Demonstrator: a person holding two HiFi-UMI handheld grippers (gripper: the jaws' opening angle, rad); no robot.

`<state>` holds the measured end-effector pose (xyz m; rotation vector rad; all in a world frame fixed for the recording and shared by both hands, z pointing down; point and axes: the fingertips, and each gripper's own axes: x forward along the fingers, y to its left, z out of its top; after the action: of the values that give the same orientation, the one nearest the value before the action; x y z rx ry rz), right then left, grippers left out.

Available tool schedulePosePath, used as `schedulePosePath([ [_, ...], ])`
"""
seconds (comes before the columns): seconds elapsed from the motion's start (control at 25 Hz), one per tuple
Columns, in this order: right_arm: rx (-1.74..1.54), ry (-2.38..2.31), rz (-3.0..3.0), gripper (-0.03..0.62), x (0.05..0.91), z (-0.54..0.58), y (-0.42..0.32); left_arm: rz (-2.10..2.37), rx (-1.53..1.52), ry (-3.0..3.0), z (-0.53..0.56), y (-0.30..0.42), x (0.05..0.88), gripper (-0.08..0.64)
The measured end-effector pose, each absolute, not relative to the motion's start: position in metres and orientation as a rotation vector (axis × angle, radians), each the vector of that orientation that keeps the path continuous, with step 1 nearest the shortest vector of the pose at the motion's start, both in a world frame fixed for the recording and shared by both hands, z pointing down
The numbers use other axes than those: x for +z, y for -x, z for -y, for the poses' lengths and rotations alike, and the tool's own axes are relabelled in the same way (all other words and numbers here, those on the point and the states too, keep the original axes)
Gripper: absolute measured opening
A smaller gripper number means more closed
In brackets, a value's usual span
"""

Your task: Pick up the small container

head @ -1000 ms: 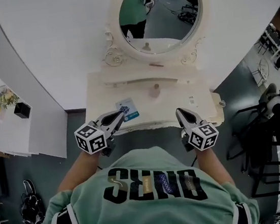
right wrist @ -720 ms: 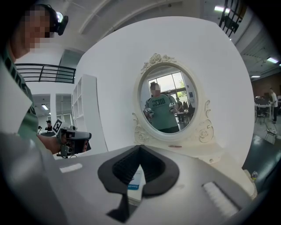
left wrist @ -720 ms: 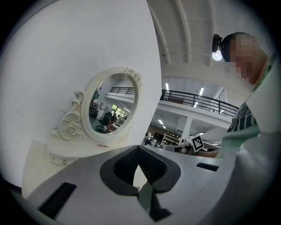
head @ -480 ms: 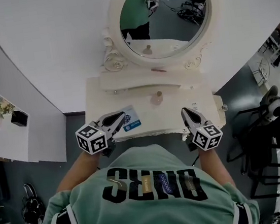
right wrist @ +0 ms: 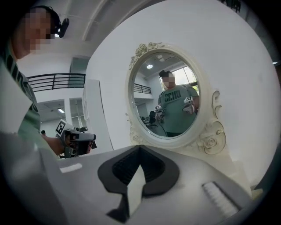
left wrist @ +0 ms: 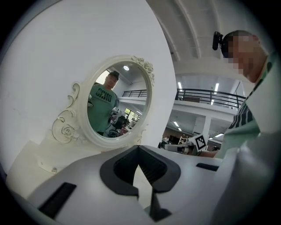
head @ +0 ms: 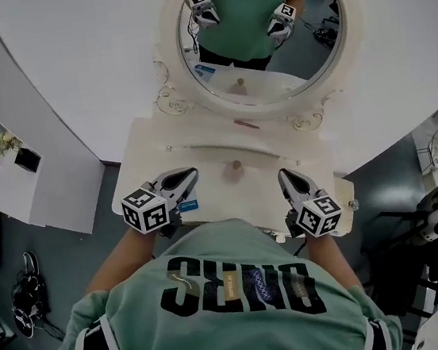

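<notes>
Small container (head: 235, 168) stands mid-surface (head: 152, 151) below the mirror (head: 269, 67), between my two claws and touched by neither. Left claw (head: 191, 175) and right claw (head: 282, 175) are both clenched and empty. I'd open one first, come in level, straddle the body, then close gently; it looks light and tippy.

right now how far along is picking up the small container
Done: nothing yet. The small pinkish round-capped container stands untouched on the cream dressing table. In hand: the left gripper and right gripper hover at the table's front, jaws together and empty, with the container between them. Left: open one gripper, close on the container, lift.
</notes>
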<state>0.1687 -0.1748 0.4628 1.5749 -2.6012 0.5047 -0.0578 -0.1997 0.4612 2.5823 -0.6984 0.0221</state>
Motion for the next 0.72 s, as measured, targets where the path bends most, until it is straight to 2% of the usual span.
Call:
schedulePosePath([
  [0.28,0.505,-1.436,2.672,0.009,0.472,0.210,-0.220,0.793,0.035,-2.527,0.211,-0.006,0.468,0.005],
  [0.72,0.570,-1.555,2.599,0.008,0.489,0.233,-0.200,0.707,0.094,-2.534,0.246,0.022,0.484,0.005],
])
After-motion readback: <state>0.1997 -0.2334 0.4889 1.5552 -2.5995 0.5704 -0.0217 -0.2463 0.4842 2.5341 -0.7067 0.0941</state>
